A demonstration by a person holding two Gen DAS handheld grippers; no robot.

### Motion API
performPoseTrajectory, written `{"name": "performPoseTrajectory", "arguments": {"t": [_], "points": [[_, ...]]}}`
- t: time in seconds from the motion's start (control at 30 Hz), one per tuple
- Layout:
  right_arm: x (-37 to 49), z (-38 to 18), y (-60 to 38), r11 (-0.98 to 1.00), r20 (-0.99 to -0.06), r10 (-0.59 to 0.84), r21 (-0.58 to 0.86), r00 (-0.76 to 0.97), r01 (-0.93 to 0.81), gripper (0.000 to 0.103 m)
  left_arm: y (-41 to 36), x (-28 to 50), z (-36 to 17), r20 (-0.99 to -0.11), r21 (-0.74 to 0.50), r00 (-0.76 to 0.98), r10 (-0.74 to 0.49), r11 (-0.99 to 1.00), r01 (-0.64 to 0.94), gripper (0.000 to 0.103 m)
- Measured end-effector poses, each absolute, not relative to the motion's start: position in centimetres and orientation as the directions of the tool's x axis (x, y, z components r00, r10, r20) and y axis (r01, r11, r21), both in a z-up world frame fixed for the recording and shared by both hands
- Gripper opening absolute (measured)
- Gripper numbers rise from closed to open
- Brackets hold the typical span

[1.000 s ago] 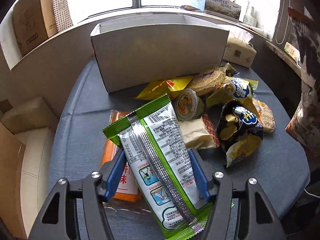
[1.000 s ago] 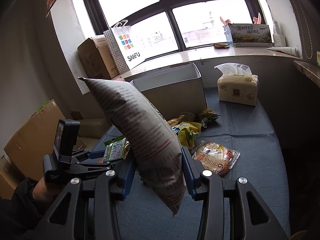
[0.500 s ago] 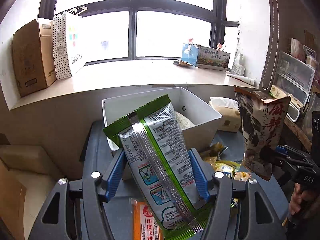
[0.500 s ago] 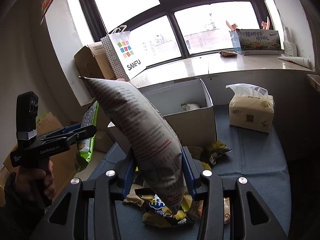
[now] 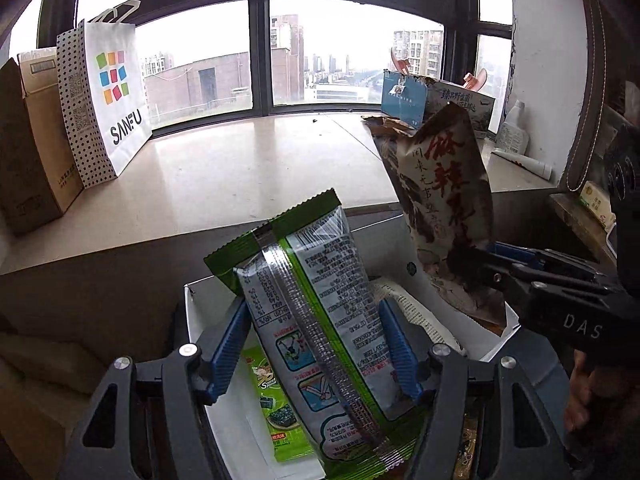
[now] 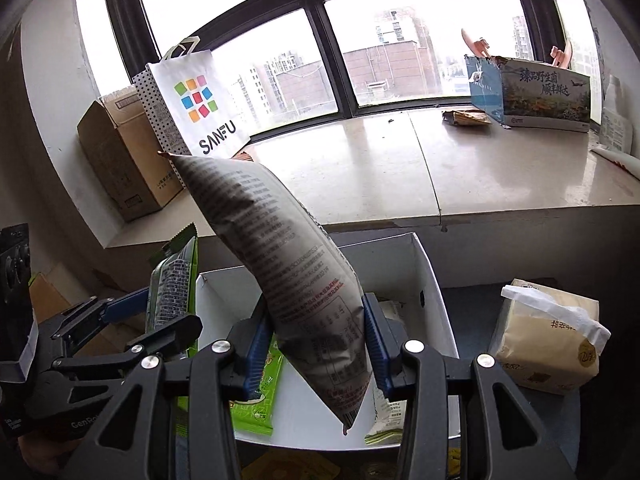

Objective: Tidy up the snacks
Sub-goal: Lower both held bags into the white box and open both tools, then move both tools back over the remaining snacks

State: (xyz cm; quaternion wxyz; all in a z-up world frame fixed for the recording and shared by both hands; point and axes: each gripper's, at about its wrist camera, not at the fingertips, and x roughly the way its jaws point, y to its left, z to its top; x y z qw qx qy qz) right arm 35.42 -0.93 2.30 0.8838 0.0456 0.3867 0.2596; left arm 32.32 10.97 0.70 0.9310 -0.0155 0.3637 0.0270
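Observation:
My left gripper point(image 5: 314, 350) is shut on a green and silver snack packet point(image 5: 320, 320) and holds it upright over the open white box point(image 5: 192, 320). My right gripper point(image 6: 316, 344) is shut on a puffy grey-brown snack bag point(image 6: 288, 264), also above the white box point(image 6: 436, 280). The right gripper and its bag point(image 5: 444, 200) show at the right of the left wrist view. The left gripper with its packet point(image 6: 172, 280) shows at the left of the right wrist view. A green snack packet point(image 5: 280, 412) and a white packet point(image 6: 384, 416) lie inside the box.
A tissue pack point(image 6: 548, 340) stands on the blue-grey table right of the box. On the windowsill behind are a SANFU paper bag point(image 5: 108, 96), a cardboard carton point(image 6: 124, 164) and a printed box point(image 6: 532, 96). Loose snacks lie on the table below the grippers.
Both grippers have lifted their packets from the table and moved forward over the white box. The box interior now lies right below the fingers.

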Motion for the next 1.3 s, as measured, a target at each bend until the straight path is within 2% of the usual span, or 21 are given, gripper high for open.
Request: {"name": "performPoseTrajectory", "arguments": {"t": [0.03, 0.07, 0.1, 0.17, 0.2, 0.33, 0.47, 0.57, 0.83, 1.0, 1.2, 1.3], "points": [[36.1, 1.8, -0.6, 0.865, -0.674, 0.489, 0.289, 0.554, -0.411, 0.049, 11.2, 32.8, 0.3, -0.681, 0.005, 0.73, 0.057, 0.997, -0.073, 0.078], [36.6, 1.3, -0.3, 0.868, -0.688, 0.482, 0.294, 0.543, -0.4, 0.055, 11.4, 33.4, 0.0, -0.688, 0.017, 0.722, 0.071, 0.997, -0.081, 0.081], [37.0, 0.8, -0.3, 0.871, -0.699, 0.479, 0.302, 0.531, -0.388, 0.077, 11.6, 33.7, -0.6, -0.704, 0.029, 0.706, 0.083, 0.996, -0.089, 0.09], [37.3, 0.2, -0.4, 0.872, -0.698, 0.482, 0.322, 0.53, -0.368, 0.103, 12.0, 33.9, -1.2, -0.717, 0.043, 0.69, 0.101, 0.994, -0.101, 0.098], [37.2, 0.2, -0.5, 0.873, -0.691, 0.481, 0.323, 0.54, -0.364, 0.103, 12.2, 33.7, -1.3, -0.715, 0.055, 0.689, 0.118, 0.992, -0.112, 0.103], [36.6, 0.0, -0.6, 0.876, -0.703, 0.472, 0.308, 0.532, -0.37, 0.103, 13.2, 32.5, -1.5, -0.73, 0.006, 0.676, 0.096, 0.991, -0.134, 0.103], [35.0, 1.2, -1.9, 0.864, -0.657, 0.501, 0.34, 0.563, -0.371, 0.103, 13.1, 30.0, -0.5, -0.708, -0.035, 0.703, 0.068, 0.991, -0.131, 0.103], [32.9, 2.5, -3.1, 0.842, -0.618, 0.539, 0.37, 0.572, -0.393, 0.103, 12.2, 26.8, 0.9, -0.67, -0.07, 0.741, 0.031, 0.992, -0.105, 0.103], [23.8, 5.2, -5.8, 0.804, -0.537, 0.583, 0.271, 0.61, -0.53, 0.103, 9.1, 15.5, 3.2, -0.541, -0.182, 0.839, -0.062, 0.982, -0.044, 0.103], [17.4, 6.2, -8.3, 0.759, -0.478, 0.639, 0.267, 0.603, -0.593, 0.103, 6.8, 8.5, 3.3, -0.486, -0.229, 0.869, -0.094, 0.973, -0.023, 0.103], [9.3, 6.4, -11.1, 0.76, -0.405, 0.635, 0.178, 0.657, -0.625, 0.103, 4.1, 2.2, 2.6, -0.483, -0.236, 0.871, -0.089, 0.971, -0.031, 0.103], [6.5, 5.5, -12.3, 0.777, -0.421, 0.612, 0.165, 0.669, -0.607, 0.103, 2.8, 0.5, 2.0, -0.494, -0.22, 0.864, -0.095, 0.975, -0.018, 0.103]]}}
